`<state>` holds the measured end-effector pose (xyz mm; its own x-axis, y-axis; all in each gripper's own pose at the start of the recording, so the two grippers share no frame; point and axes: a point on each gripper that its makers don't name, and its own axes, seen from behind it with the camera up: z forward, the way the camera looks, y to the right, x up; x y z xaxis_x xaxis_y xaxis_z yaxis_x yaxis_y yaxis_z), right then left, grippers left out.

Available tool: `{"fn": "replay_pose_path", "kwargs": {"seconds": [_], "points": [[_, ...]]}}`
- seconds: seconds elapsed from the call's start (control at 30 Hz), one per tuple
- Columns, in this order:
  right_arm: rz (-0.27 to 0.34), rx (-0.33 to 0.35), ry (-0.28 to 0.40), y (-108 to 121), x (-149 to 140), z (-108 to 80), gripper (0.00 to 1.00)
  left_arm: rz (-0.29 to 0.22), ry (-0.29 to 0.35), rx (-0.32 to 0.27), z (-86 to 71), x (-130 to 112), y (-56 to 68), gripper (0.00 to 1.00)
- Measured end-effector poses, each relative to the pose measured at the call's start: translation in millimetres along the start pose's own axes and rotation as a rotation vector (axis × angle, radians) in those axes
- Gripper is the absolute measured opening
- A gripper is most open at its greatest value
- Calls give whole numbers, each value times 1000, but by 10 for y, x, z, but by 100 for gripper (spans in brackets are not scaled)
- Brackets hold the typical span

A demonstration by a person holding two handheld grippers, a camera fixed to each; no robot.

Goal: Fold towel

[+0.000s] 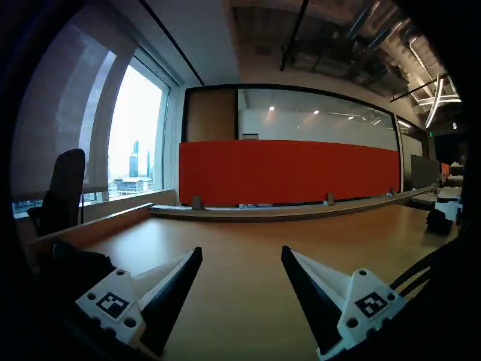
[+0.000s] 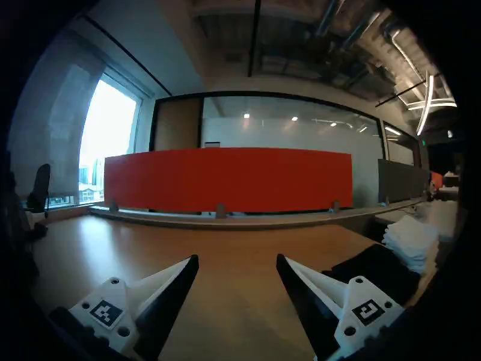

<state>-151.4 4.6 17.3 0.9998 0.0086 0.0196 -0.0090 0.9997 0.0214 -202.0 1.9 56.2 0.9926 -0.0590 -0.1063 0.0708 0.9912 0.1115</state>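
Wood desk (image 2: 240, 240), towel stack (image 2: 412, 240) beyond-right of rt gripper (image 2: 236, 259), jaws apart

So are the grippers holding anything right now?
No, nothing. The left gripper and the right gripper are both open above the wooden table, fingers apart with nothing between them.

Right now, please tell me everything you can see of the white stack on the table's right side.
The white stack looks like folded cloths, probably towels, piled in neat soft layers. It rests on the wooden table, far right. A dark cloth-like thing lies just in front of it, perhaps touching it.
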Motion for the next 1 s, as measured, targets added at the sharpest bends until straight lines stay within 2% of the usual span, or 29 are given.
{"fn": "replay_pose_path", "kwargs": {"seconds": [1.0], "points": [[0, 0, 0, -1, -5, 2, 100, -2, -2, -1, -9, 32, -13, 98]]}}
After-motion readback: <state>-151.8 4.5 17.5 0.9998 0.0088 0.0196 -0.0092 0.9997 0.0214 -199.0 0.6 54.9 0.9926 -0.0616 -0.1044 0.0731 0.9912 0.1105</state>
